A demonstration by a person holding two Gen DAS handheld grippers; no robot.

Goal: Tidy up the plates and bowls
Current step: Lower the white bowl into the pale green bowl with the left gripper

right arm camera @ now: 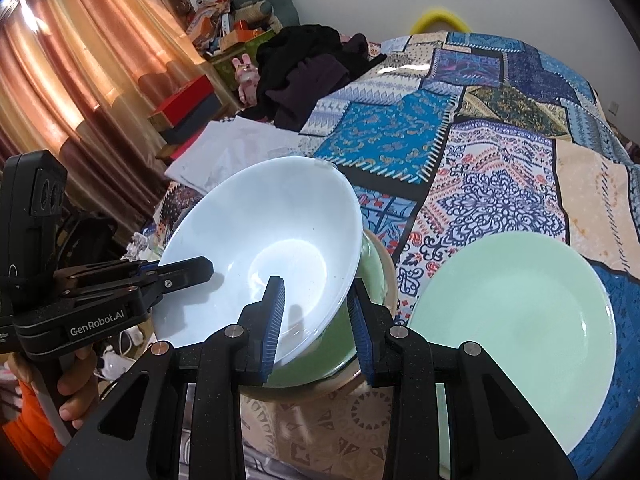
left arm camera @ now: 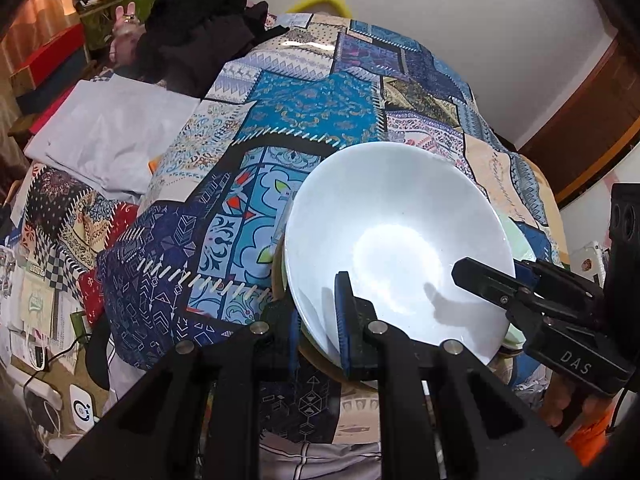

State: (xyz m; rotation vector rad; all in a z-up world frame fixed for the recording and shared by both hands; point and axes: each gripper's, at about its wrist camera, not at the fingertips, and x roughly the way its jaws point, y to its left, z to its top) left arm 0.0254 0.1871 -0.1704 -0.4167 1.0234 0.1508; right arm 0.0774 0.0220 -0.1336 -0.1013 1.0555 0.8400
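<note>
While clamped at opposite rim edges by left gripper (left arm camera: 320, 316) and right gripper (right arm camera: 316, 320), white bowl (right arm camera: 260, 248) tilted over green bowl (right arm camera: 372, 268), apparently for nesting; green plate (right arm camera: 516, 320) alongside.

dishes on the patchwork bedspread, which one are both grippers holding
The white bowl, tilted and nested over a green bowl. Each gripper clamps its rim on opposite sides. The pale green plate lies alone and untouched.
</note>
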